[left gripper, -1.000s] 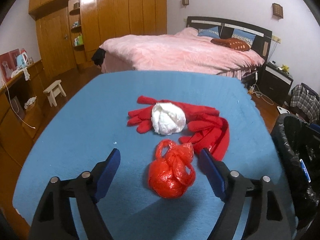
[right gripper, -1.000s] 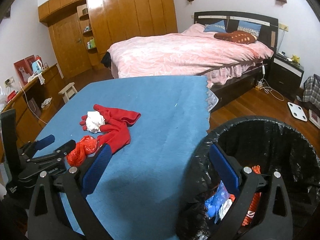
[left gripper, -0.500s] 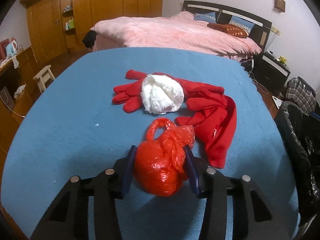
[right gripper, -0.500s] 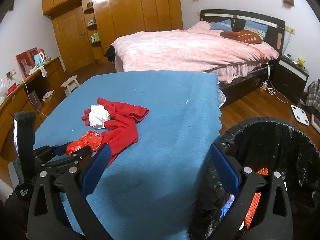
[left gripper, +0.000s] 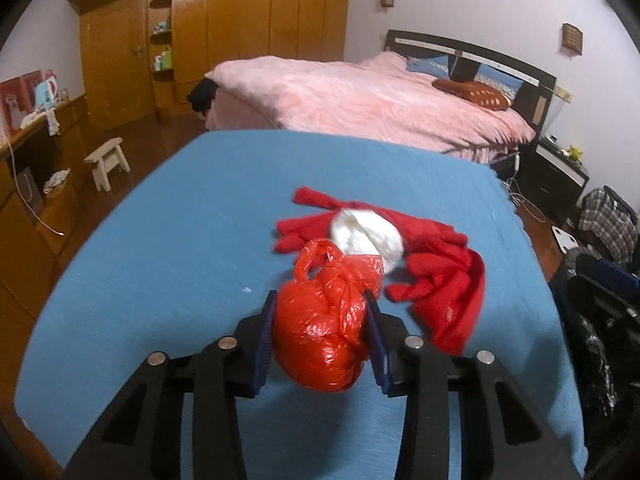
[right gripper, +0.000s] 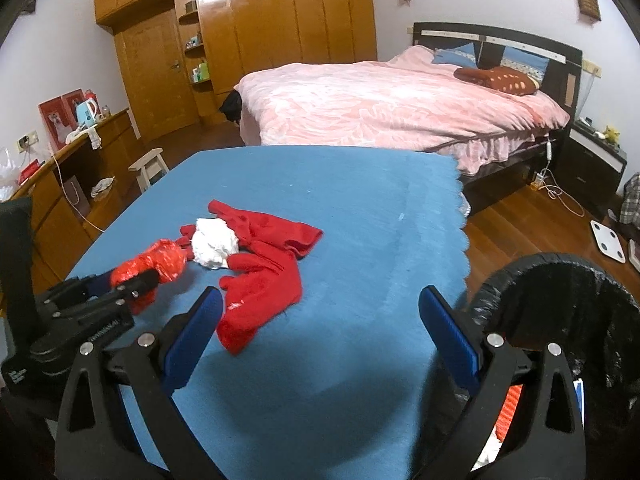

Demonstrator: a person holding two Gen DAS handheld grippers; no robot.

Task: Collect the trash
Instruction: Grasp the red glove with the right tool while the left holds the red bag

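My left gripper [left gripper: 320, 300] is shut on a knotted red plastic bag [left gripper: 326, 320] and holds it just above the blue table [left gripper: 160, 260]; it also shows in the right wrist view [right gripper: 160, 260]. A white crumpled paper ball [left gripper: 366, 238] lies on a pair of red gloves [left gripper: 444, 280] just beyond. My right gripper [right gripper: 320, 308] is open and empty over the table's right front, beside a black-lined trash bin [right gripper: 568, 320] that holds some trash.
A bed with a pink cover [left gripper: 380, 100] stands beyond the table. A wooden wardrobe [left gripper: 240, 20] lines the back wall. A small white stool [left gripper: 108, 160] and a wooden sideboard [left gripper: 24, 184] are at the left. A nightstand [right gripper: 592, 160] is at the right.
My left gripper closed on the red bag and lifted it slightly off the table. My right gripper drifted left, away from over the bin, and stayed open.
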